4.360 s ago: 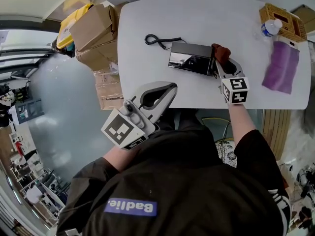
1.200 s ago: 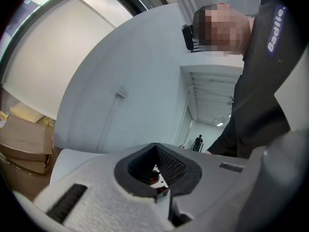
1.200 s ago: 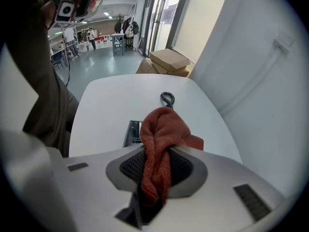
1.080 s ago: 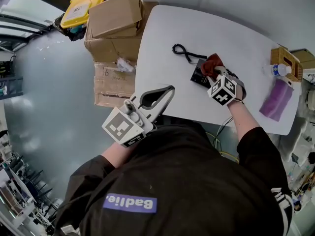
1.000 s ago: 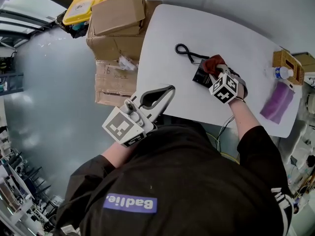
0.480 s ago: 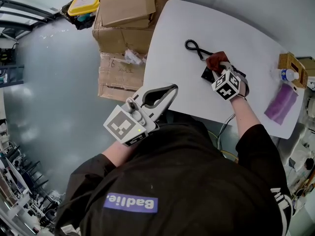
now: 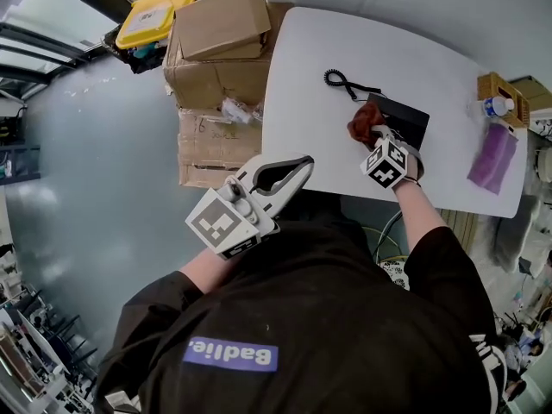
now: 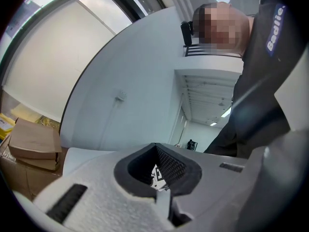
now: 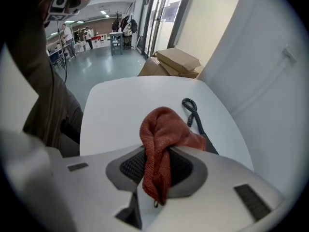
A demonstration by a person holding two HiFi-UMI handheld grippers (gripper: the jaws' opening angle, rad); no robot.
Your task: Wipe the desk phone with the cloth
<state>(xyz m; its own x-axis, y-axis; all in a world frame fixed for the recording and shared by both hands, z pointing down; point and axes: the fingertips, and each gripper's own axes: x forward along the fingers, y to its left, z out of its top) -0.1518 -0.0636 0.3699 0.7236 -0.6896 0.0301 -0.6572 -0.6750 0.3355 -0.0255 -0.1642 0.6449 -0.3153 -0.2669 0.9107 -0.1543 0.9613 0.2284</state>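
While the wipe is in hand: right tool (image 7: 373,138) is clenched on the red cloth (image 9: 161,129); one fold is pinched between the jaws and the rest is bunched ahead of the tips.
Cloth position: the bunch lies against the left end of the desk phone (image 7: 401,119), on the side toward the coiled cord (image 7: 341,81). It looks to be touching; pressure cannot be judged.
Phone: black, lying flat on the white bench (image 7: 302,93); most of its top face is bare of cloth.
Left tool (image 7: 304,162): jaws together on nothing, held off the bench near the person's chest, not steadying the phone.
Step judged: wiping at one end of the phone; the rest of the face is likely yet to do.
Method note: draw the cloth along the face in flat, overlapping passes under a light load, so the unbraced phone does not slide. Put the bunch, not the hard tips, on the plastic.
Risk: the cord could snag in the cloth; the phone could skate toward the bench edge.
Nearby: cardboard boxes (image 7: 216,28) beside the bench; a purple cloth (image 7: 493,155) well apart at the right.
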